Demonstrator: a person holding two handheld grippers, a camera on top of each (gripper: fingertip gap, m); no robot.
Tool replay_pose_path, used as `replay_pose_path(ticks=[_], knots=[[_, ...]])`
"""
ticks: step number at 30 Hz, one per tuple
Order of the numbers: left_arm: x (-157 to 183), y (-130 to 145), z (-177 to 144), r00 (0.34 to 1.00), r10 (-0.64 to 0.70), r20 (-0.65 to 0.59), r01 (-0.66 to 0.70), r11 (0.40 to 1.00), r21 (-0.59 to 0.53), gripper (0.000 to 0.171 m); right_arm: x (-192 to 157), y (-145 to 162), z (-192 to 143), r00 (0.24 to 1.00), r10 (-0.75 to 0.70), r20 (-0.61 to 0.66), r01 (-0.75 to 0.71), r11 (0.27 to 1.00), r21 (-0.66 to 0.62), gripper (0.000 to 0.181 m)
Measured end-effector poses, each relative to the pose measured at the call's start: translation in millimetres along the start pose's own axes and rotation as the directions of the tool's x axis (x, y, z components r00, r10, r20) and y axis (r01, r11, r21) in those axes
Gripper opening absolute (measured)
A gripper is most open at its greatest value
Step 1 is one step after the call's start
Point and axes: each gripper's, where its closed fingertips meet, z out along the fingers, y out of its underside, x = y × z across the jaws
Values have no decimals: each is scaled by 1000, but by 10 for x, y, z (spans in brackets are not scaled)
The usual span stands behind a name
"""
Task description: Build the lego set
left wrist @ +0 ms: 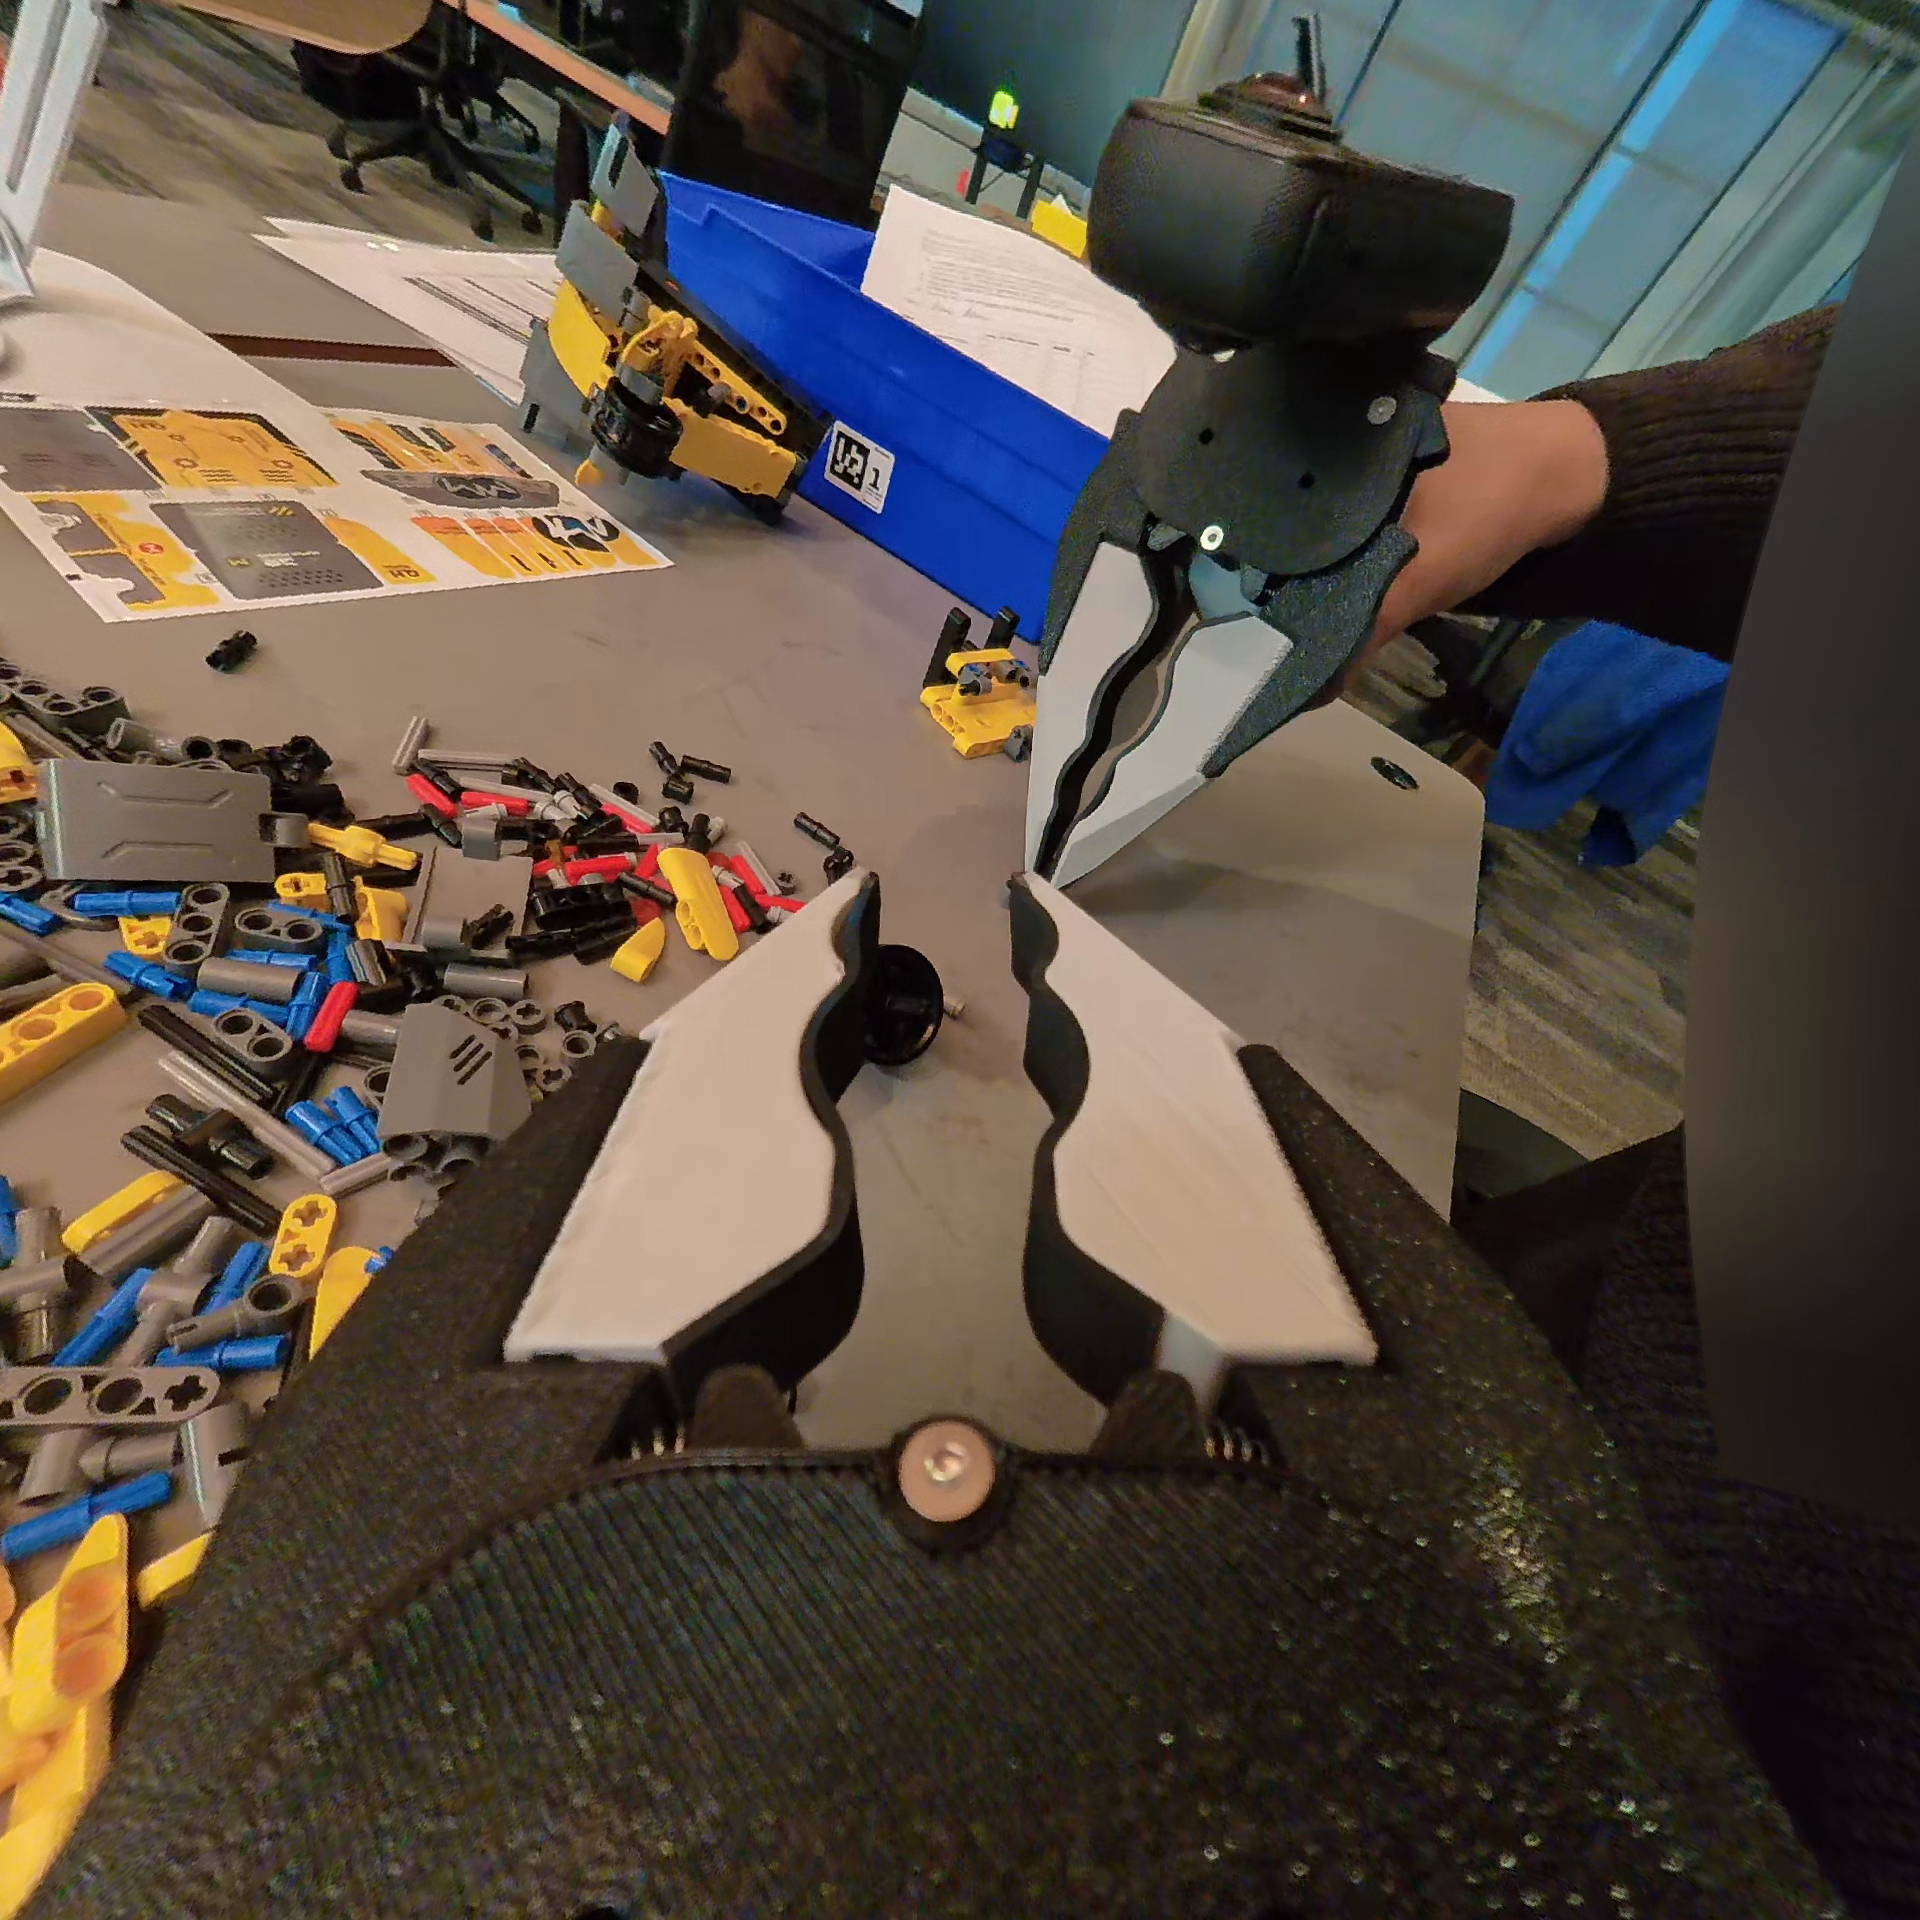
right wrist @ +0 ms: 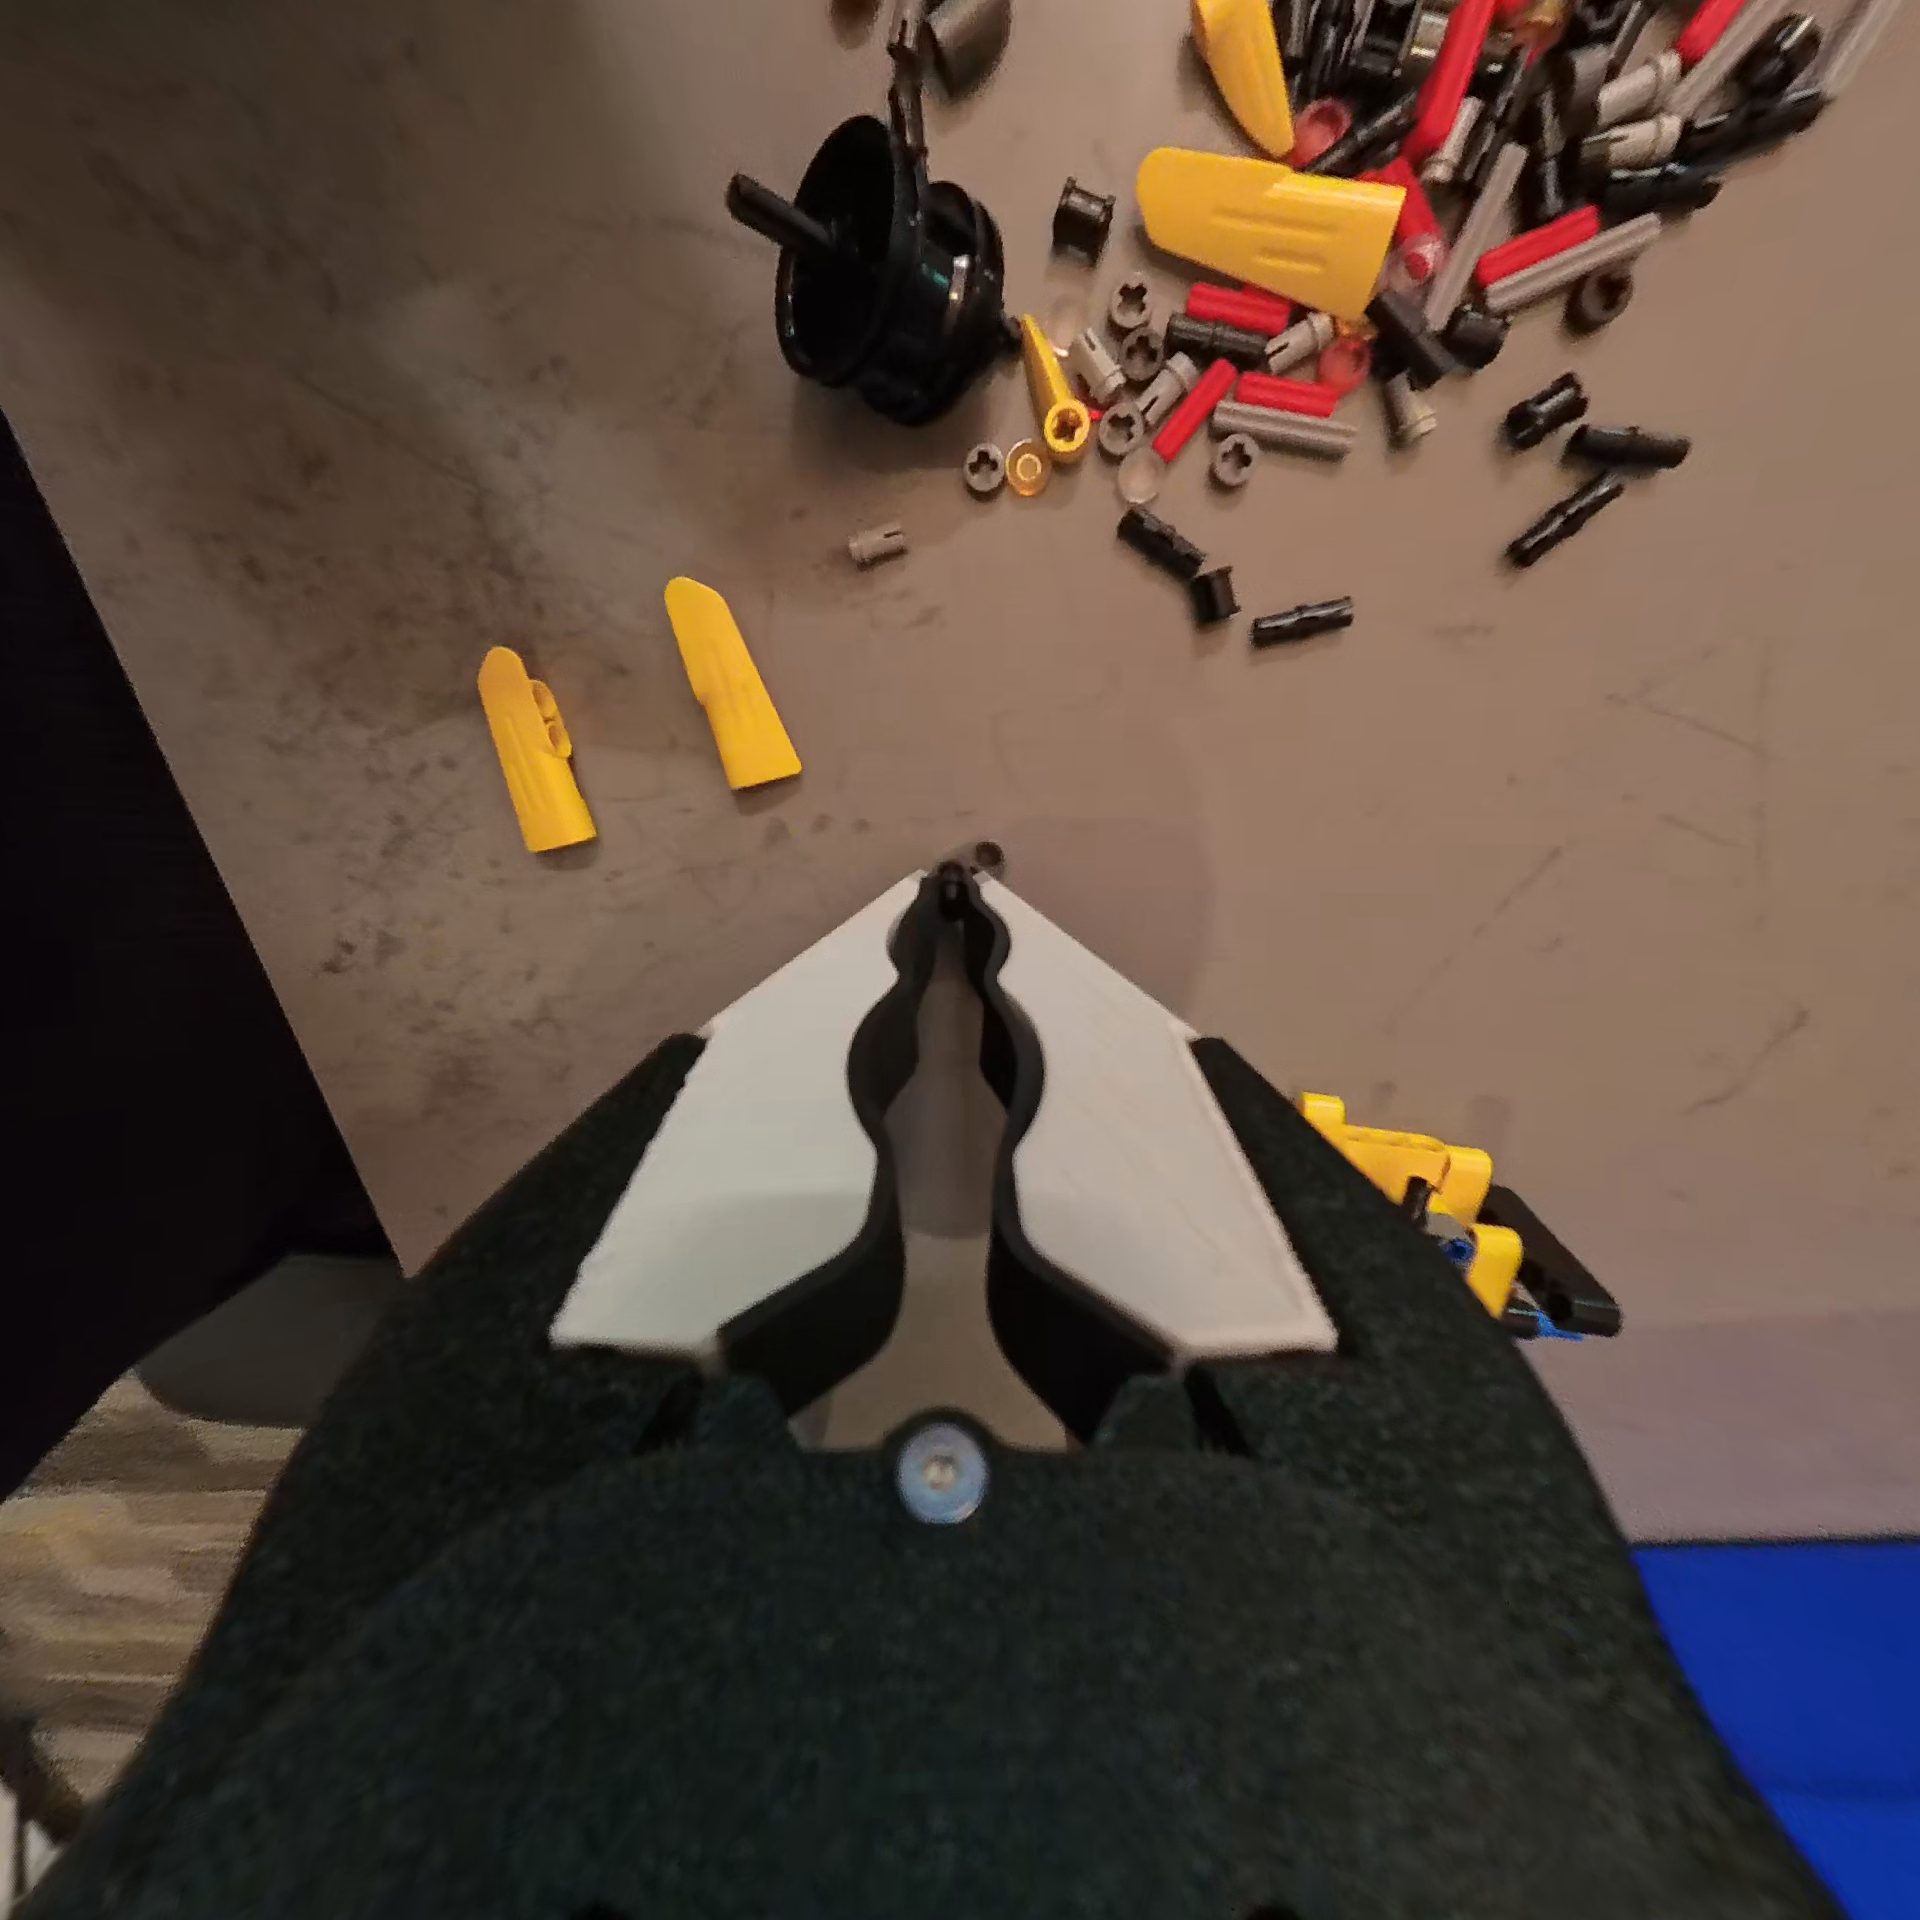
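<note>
My left gripper (left wrist: 940, 891) is open and empty, low over the grey table (left wrist: 790, 665). A black wheel hub (left wrist: 902, 1003) lies just behind its left finger; it also shows in the right wrist view (right wrist: 894, 270). My right gripper (right wrist: 951, 883) is shut on a small black pin (right wrist: 949, 896) at its tips, close to the table top. In the left wrist view the right gripper (left wrist: 1039, 868) points down, its tips right beside my left gripper's right fingertip (left wrist: 1023, 888). Two yellow curved panels (right wrist: 535, 748) (right wrist: 732, 686) lie ahead to the left.
A pile of loose building parts (left wrist: 312, 935) covers the left of the table. A small yellow sub-assembly (left wrist: 977, 696) lies beside a blue bin (left wrist: 883, 364). A part-built yellow model (left wrist: 665, 384) and a sticker sheet (left wrist: 291, 499) are farther back. The table edge (left wrist: 1465, 987) is at right. Some 12 cm of space lies between my two pairs of fingers.
</note>
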Motion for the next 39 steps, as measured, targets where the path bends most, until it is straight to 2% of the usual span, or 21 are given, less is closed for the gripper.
replay_pose_path(ticks=[8,14,19,21,23,29,36,39], knots=[[-1,6,3,1000,-7,-5,7,1000,-4,20,-4,-18,42,999,-41,-10,40,997,-63,3],[-5,9,2,1000,-20,-10,20,1000,-5,20,-2,-26,64,985,-160,-70,147,976,-163,3],[-2,7,0,999,-27,-19,27,1000,-4,21,4,-28,59,986,-140,-89,130,985,-111,5],[-2,9,1,999,-28,-20,28,1000,-6,21,-4,-25,50,989,-117,-90,110,991,-81,23],[-2,10,3,999,-27,-19,27,1000,-7,21,6,-2,24,989,-105,-104,97,992,-81,30],[1,18,10,1000,-24,-18,24,1000,-13,21,43,-48,-55,984,-103,-144,101,995,-22,15],[-2,19,11,1000,-24,-17,24,1000,-14,21,82,-36,-48,983,-112,-145,109,994,-28,1],[0,21,13,1000,-25,-19,24,1000,-16,21,78,-43,-46,984,-111,-137,108,994,-34,1]])
